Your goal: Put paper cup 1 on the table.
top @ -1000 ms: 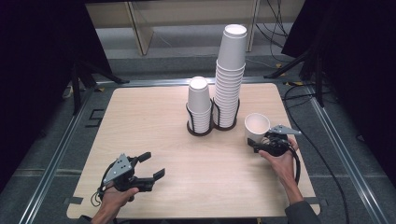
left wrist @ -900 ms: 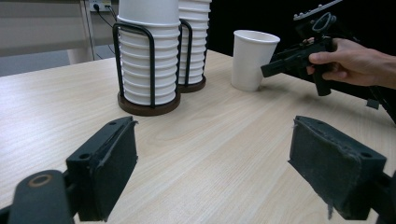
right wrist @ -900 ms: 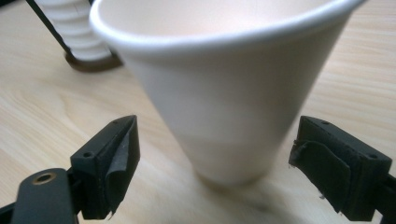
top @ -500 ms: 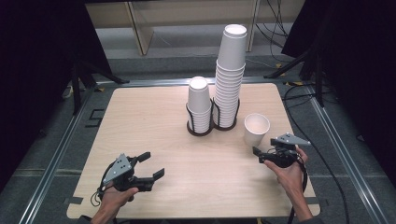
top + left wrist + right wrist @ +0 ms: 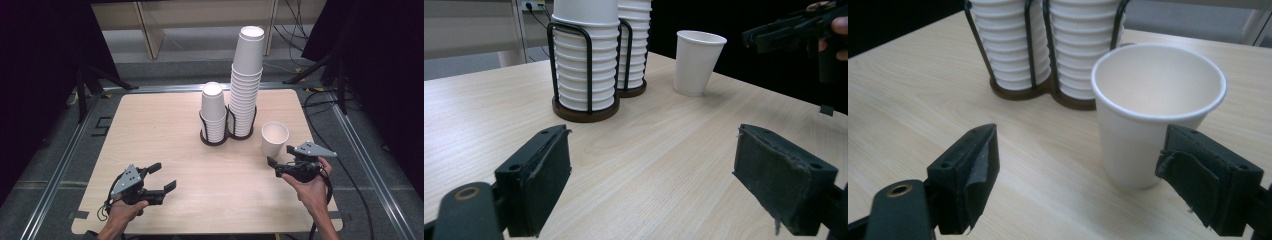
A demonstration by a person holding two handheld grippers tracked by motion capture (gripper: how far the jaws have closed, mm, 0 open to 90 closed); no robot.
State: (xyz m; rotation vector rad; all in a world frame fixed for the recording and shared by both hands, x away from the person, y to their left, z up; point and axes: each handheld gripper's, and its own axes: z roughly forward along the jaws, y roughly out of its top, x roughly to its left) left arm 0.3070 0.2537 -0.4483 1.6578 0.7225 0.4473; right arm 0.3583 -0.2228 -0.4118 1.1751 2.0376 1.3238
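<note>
A single white paper cup (image 5: 274,138) stands upright on the wooden table (image 5: 150,130), right of centre. Just in front of it my right gripper (image 5: 280,155) is open, its jaws apart from the cup. In the right gripper view the cup (image 5: 1153,110) stands beyond the open jaws, nearer the right one. My left gripper (image 5: 165,175) rests open and empty near the table's front left. Its own view looks past its wide jaws at the cup (image 5: 696,62) and the right gripper (image 5: 774,32).
A black wire holder at the table's middle back holds a short stack of white cups (image 5: 213,114) and a tall stack (image 5: 246,80). The stacks (image 5: 1058,45) stand close behind the single cup. Metal rails (image 5: 360,150) frame the table.
My right gripper has drawn back from the cup toward the person. The cup stays standing on the table. The left gripper has not moved.
</note>
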